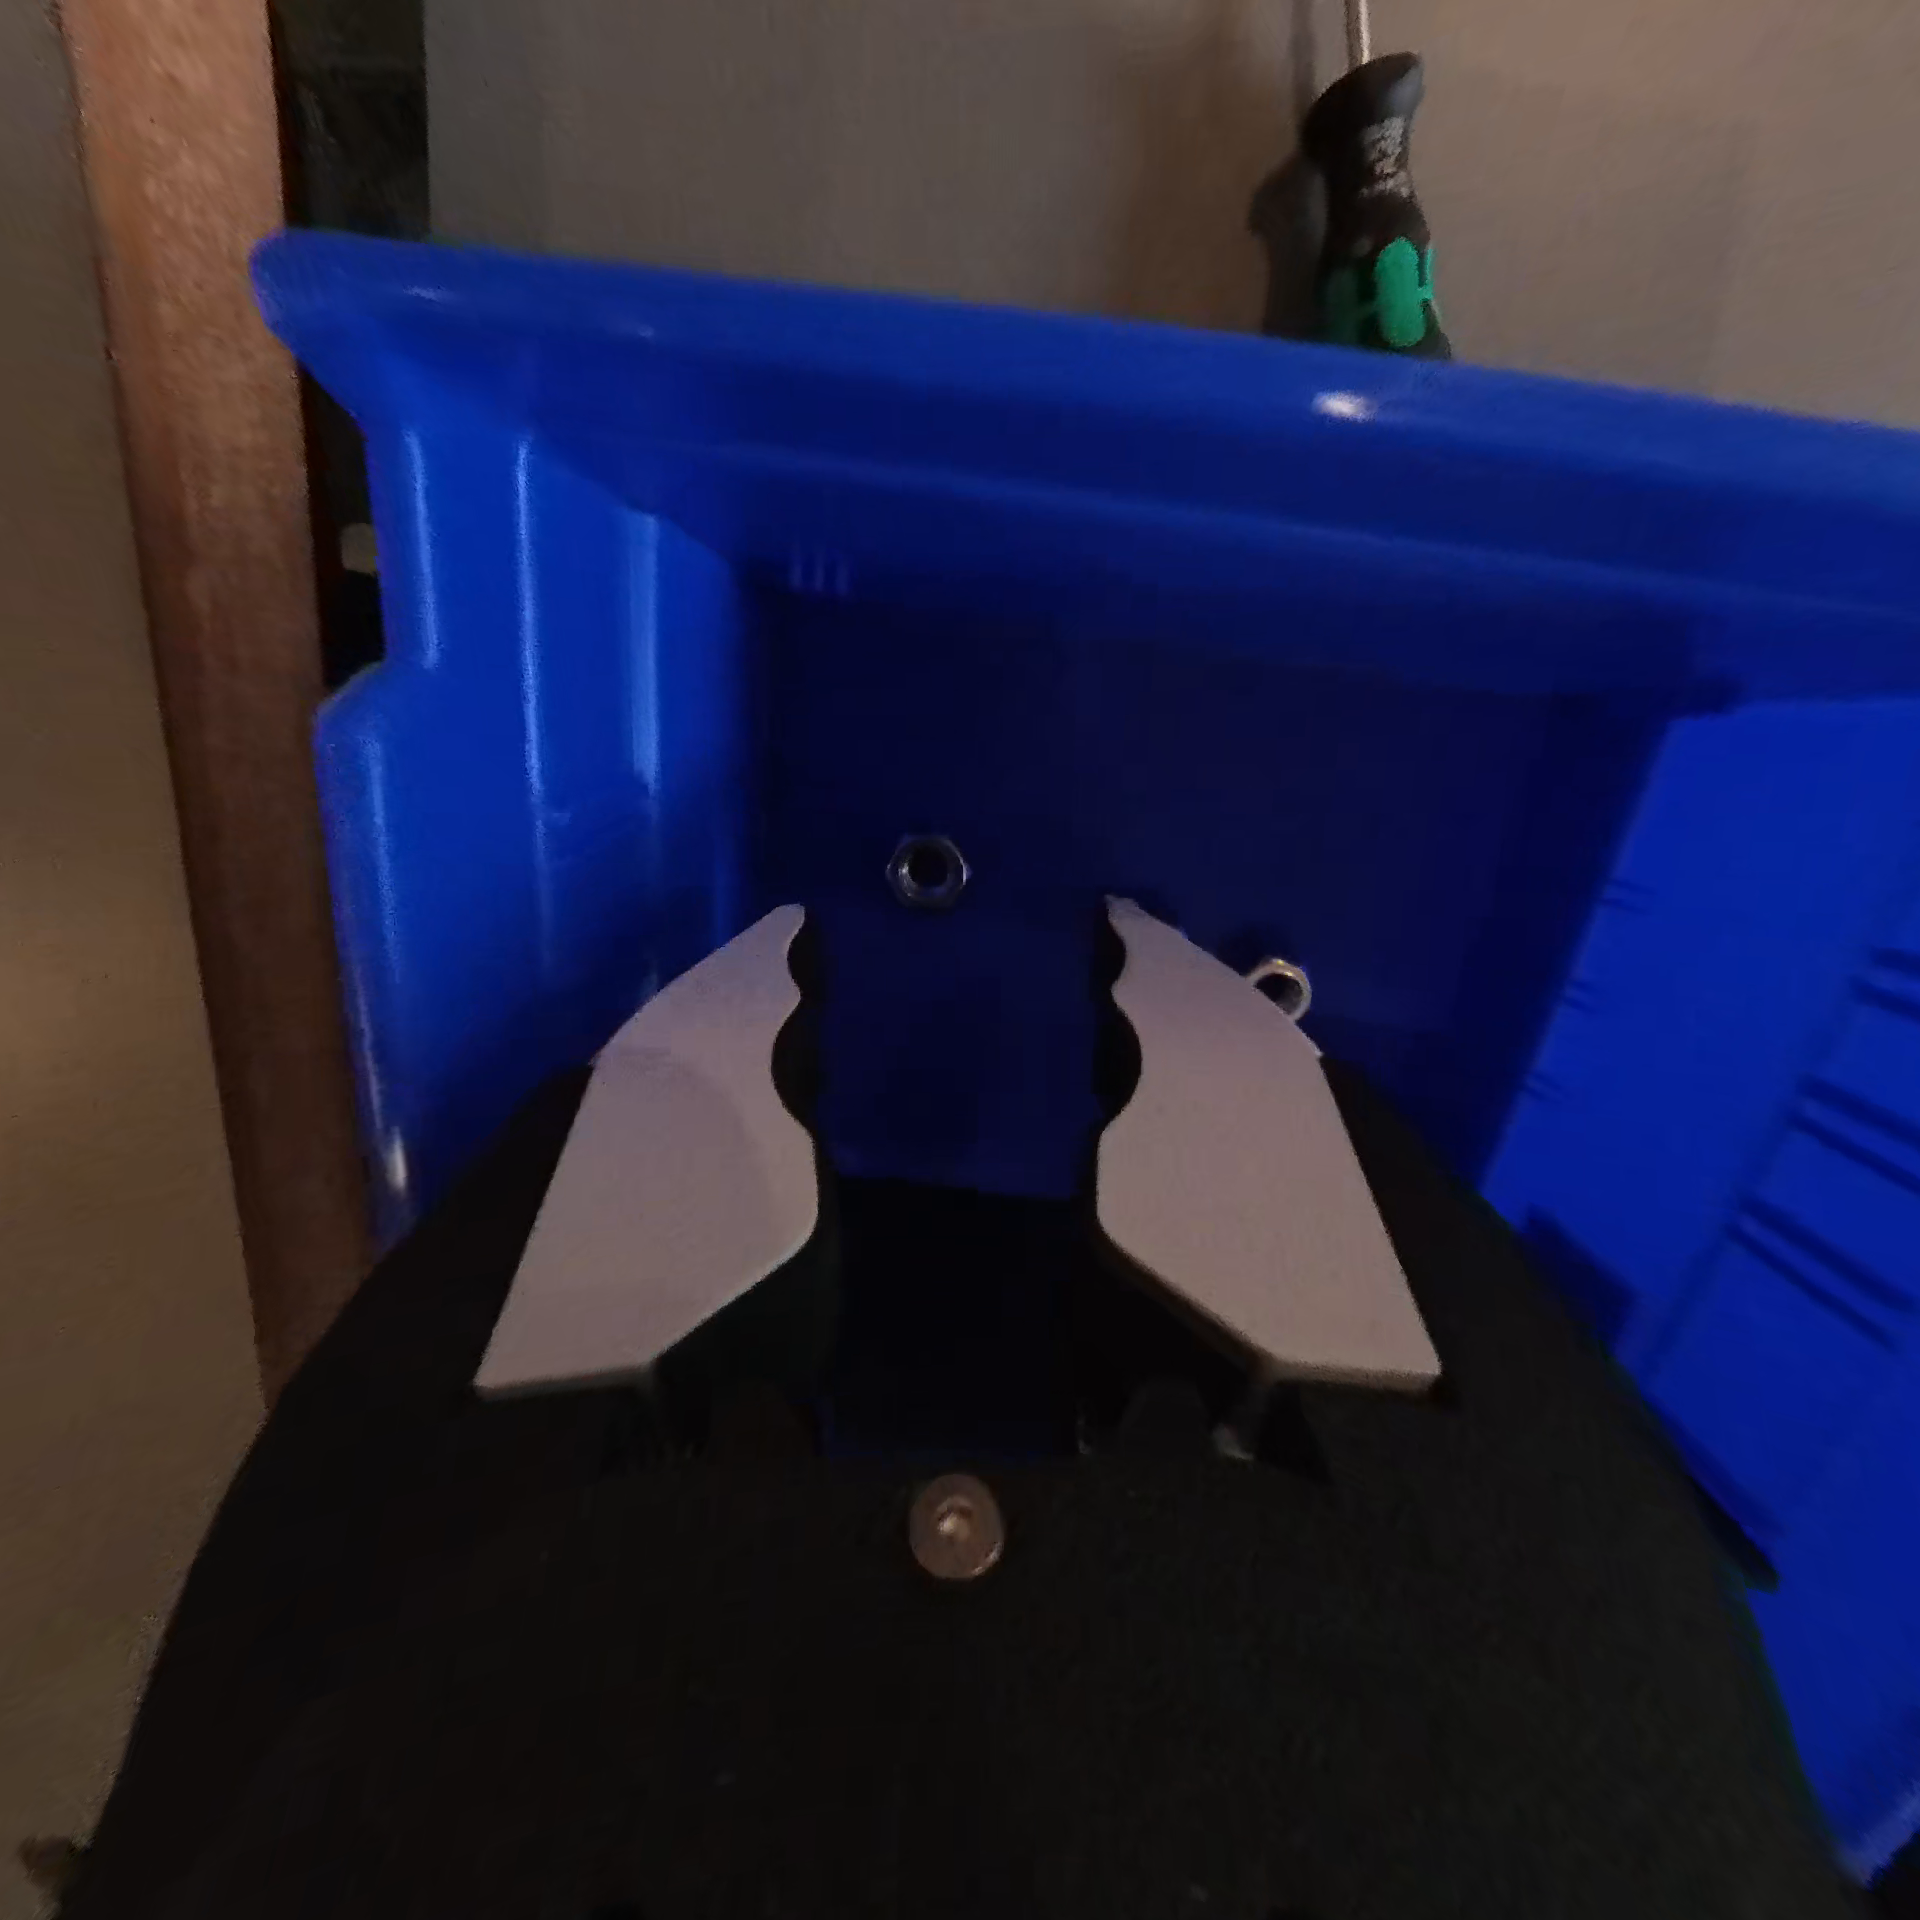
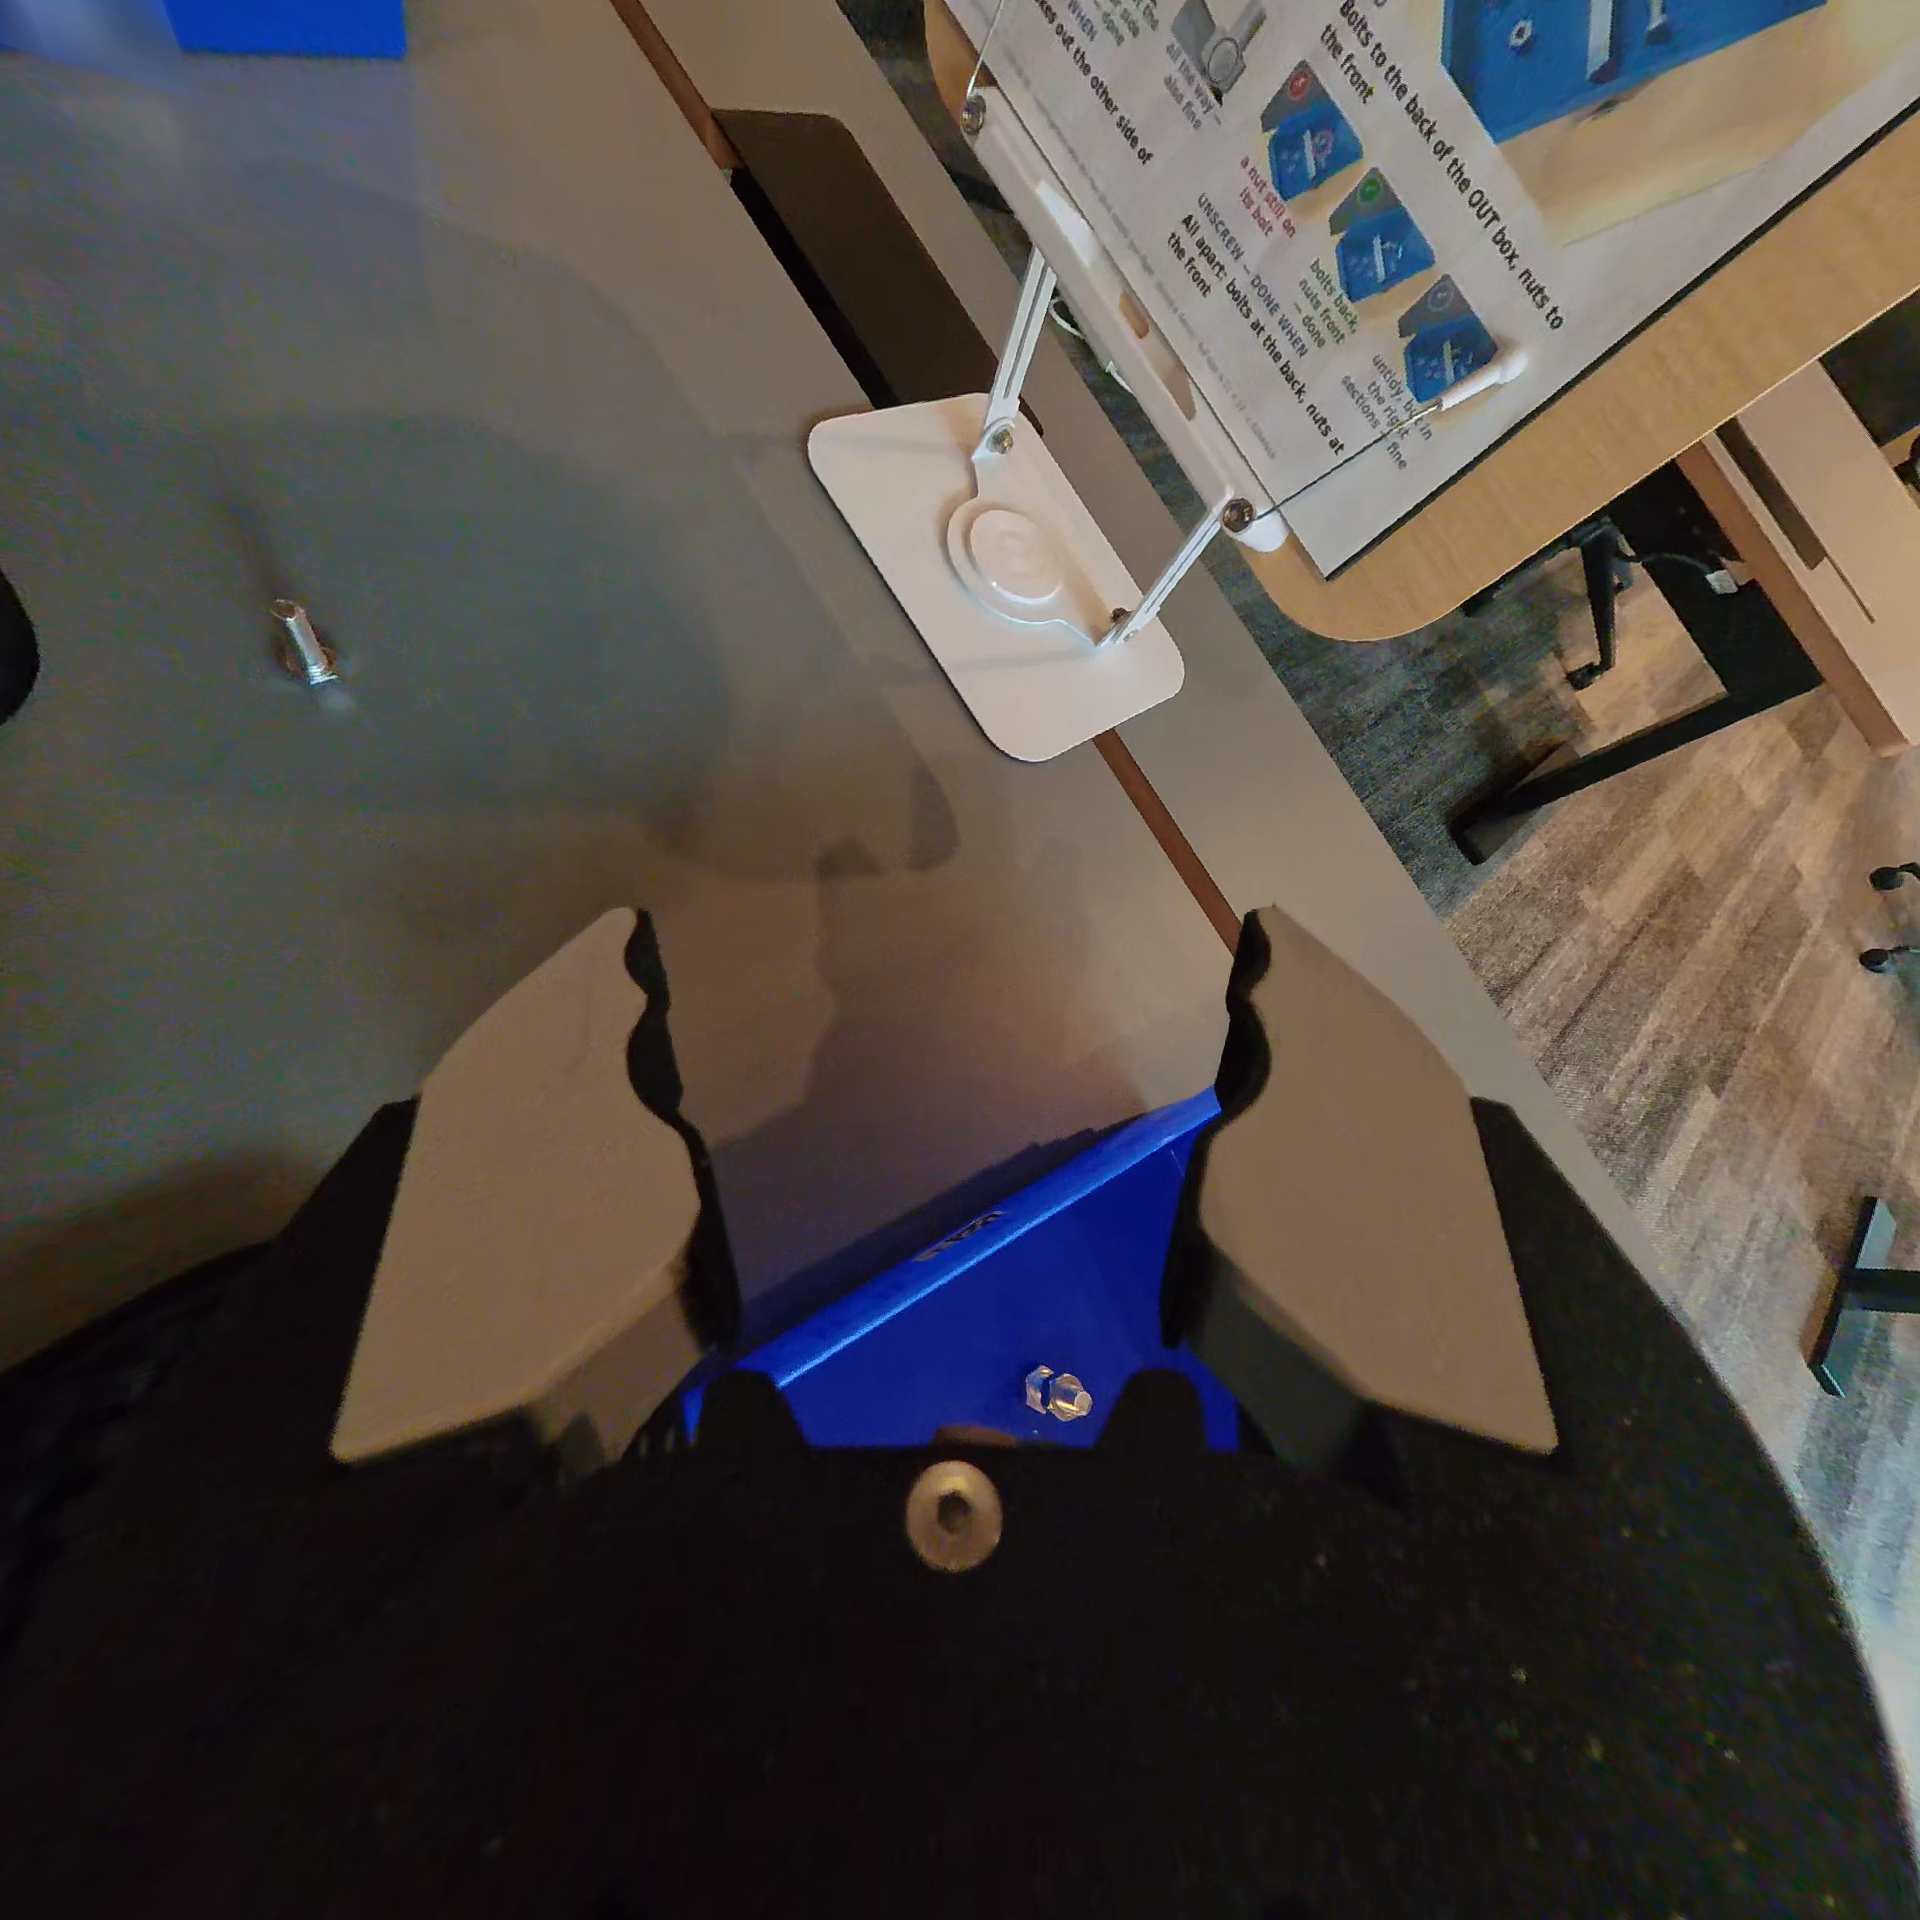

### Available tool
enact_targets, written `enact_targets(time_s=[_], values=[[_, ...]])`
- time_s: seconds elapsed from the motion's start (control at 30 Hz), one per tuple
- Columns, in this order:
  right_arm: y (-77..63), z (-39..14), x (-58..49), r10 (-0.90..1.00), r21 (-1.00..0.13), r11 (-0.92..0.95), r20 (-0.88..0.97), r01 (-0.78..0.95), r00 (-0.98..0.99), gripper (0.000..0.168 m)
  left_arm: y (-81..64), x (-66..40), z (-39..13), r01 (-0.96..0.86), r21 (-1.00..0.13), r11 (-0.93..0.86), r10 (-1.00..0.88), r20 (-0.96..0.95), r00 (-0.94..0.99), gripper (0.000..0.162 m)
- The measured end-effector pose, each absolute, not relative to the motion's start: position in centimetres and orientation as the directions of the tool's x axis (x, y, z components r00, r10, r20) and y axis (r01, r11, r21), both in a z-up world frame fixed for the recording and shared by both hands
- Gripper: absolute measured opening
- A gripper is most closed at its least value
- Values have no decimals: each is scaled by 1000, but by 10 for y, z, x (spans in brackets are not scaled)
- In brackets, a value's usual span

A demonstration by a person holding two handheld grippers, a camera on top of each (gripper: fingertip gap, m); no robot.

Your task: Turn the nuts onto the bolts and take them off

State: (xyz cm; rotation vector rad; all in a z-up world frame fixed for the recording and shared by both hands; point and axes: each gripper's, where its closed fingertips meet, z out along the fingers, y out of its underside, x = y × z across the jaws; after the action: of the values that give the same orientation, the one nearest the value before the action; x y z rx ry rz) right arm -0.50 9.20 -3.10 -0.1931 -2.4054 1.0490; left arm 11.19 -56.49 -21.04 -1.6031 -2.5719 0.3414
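In the left wrist view my left gripper [image 1: 954, 914] is open and empty, reaching into a blue plastic bin [image 1: 935, 468]. A dark hex nut [image 1: 927, 871] lies on the bin floor just beyond the fingertips. A second small metal part [image 1: 1280, 982] lies behind the right finger, partly hidden. In the right wrist view my right gripper [image 2: 940, 925] is open and empty above the grey table [image 2: 416, 416]. A silver bolt [image 2: 301, 642] stands on the table at the far left. A blue bin [image 2: 966, 1299] lies under the gripper, with a small clear part [image 2: 1055, 1392] in it.
A white stand [image 2: 997, 582] on the table's edge holds an instruction sheet [image 2: 1403, 208]. A black and green screwdriver [image 1: 1371, 218] is behind the bin. A wooden strip [image 1: 197, 623] runs along the left. The floor [image 2: 1662, 935] lies to the right of the table. Spacing between my two grippers at the tips: around 70 centimeters. The silver bolt [image 2: 301, 642] is about 25 centimeters from my right fingertips and 45 centimeters from my left.
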Motion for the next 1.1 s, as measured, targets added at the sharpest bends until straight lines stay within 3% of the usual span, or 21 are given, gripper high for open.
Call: enact_targets(time_s=[0.77, 1.1], values=[[98, -28, -5, 333, -728, 682, 396, -72, -855, 102, -574, 118, -240, 864, -98, 493, 862, -81, -501, 32], [97, -28, -4, 328, -721, 689, 404, -76, -854, 102, -568, 114, -244, 859, -59, 509, 860, -1, -510, 29]])
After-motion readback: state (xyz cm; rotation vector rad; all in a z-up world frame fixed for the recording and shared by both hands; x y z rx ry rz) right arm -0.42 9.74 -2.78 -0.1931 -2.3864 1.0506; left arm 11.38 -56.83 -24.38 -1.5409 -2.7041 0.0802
